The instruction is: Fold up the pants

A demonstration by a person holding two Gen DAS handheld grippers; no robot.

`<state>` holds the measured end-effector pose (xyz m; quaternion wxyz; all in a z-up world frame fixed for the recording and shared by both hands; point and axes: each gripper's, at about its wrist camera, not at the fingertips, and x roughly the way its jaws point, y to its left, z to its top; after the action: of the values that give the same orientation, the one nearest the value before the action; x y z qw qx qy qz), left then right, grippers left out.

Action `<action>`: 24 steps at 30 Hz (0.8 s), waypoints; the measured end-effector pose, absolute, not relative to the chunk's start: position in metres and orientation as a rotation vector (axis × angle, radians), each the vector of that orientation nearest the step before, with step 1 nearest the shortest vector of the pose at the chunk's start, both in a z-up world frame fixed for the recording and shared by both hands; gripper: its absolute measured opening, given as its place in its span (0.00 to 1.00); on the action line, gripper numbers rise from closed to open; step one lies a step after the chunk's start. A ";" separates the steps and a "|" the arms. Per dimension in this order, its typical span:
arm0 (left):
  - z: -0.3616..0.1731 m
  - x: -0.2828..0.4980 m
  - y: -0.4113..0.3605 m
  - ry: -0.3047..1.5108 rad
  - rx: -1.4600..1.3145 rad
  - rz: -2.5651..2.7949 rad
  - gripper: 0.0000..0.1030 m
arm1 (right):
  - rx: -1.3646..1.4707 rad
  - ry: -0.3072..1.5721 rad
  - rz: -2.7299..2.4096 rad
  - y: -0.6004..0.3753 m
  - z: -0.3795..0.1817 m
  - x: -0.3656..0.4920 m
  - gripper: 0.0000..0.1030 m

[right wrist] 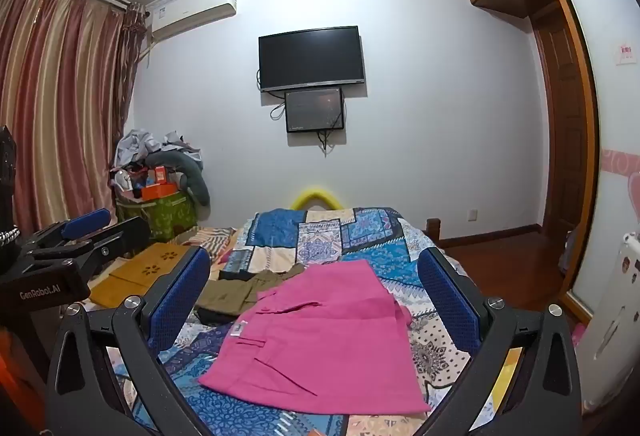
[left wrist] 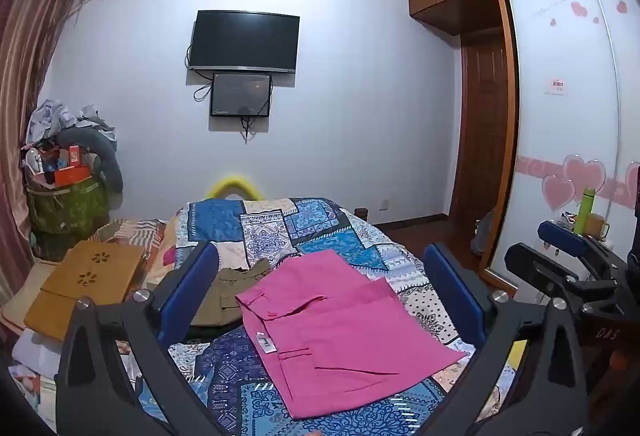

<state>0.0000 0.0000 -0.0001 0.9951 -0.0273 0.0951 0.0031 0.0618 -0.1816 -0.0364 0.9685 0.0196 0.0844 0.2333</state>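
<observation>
Pink pants (left wrist: 340,332) lie folded flat on the patchwork bedspread (left wrist: 320,228), with a white label near the waistband. They also show in the right wrist view (right wrist: 324,340). My left gripper (left wrist: 320,276) is open and empty, held above the near side of the pants. My right gripper (right wrist: 314,276) is open and empty too, above the pants. Each gripper shows at the edge of the other's view: the right gripper (left wrist: 568,256) at the right, the left gripper (right wrist: 80,236) at the left.
Folded olive pants (left wrist: 228,296) lie just left of the pink ones, also in the right wrist view (right wrist: 244,288). A tan folded piece (left wrist: 84,288) lies at the bed's left. A cluttered green bin (left wrist: 68,195) stands by the curtain. A wardrobe (left wrist: 560,115) stands at the right.
</observation>
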 end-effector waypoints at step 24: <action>-0.010 0.014 0.004 0.236 -0.078 0.010 1.00 | 0.032 0.177 0.472 -0.180 -0.036 0.067 1.00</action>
<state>0.0141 0.0044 -0.0104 0.9923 -0.0388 0.1175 0.0049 0.0667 -0.1799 -0.0362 0.9683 0.0159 0.0876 0.2336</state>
